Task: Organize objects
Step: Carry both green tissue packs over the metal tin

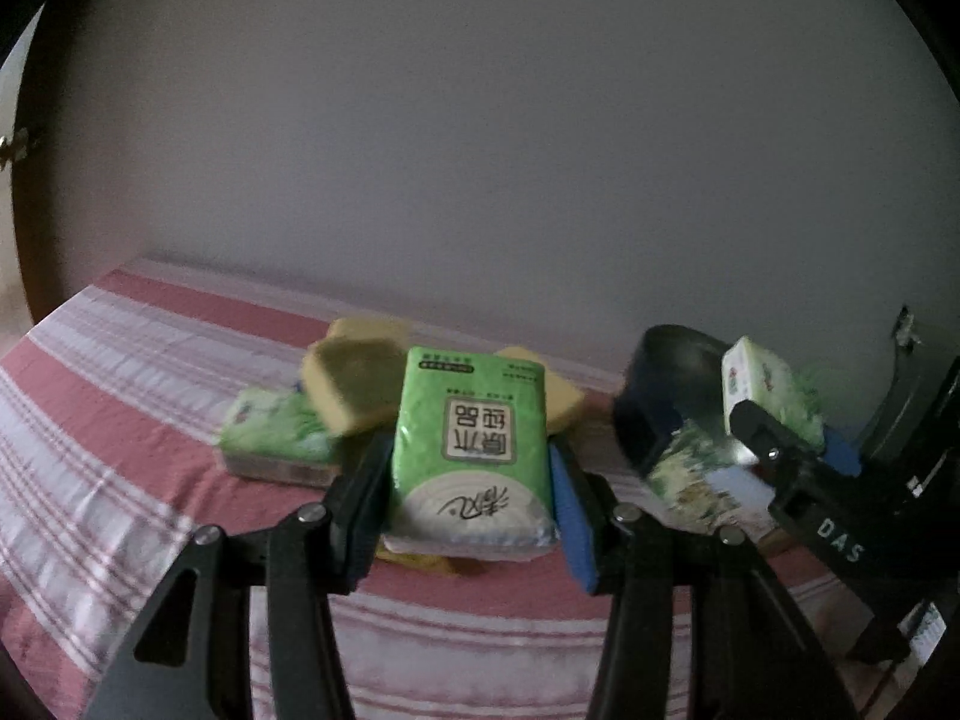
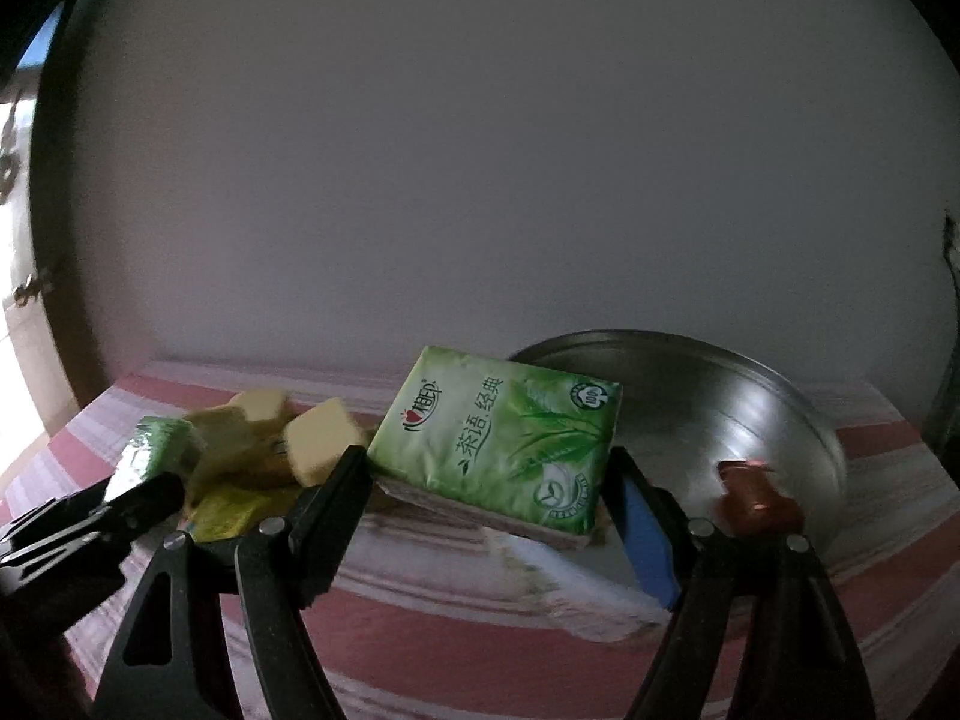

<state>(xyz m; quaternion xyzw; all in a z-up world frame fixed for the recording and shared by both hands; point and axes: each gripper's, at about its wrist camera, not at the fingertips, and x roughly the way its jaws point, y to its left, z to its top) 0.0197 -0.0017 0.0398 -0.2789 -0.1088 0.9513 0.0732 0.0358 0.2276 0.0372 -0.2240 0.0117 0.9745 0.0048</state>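
My left gripper point(image 1: 471, 450) is shut on a green tissue pack point(image 1: 474, 438), which it holds flat above the red-and-white striped cloth point(image 1: 120, 396). My right gripper point(image 2: 487, 462) is shut on a second green tissue pack point(image 2: 504, 438), tilted in front of a metal pan point(image 2: 738, 396). In the left wrist view the right gripper point(image 1: 792, 426) and its pack point(image 1: 756, 384) appear at the right, over the pan point(image 1: 678, 354). A third green pack point(image 1: 276, 432) lies on the cloth beside several yellow sponges point(image 1: 354, 384).
A small brown object point(image 2: 759, 501) sits at the pan's near rim. Yellow sponges point(image 2: 324, 438) and a yellow packet point(image 2: 225, 513) are piled left of the pan. A plain wall point(image 2: 480, 180) closes the far edge, and the cloth's left edge drops off.
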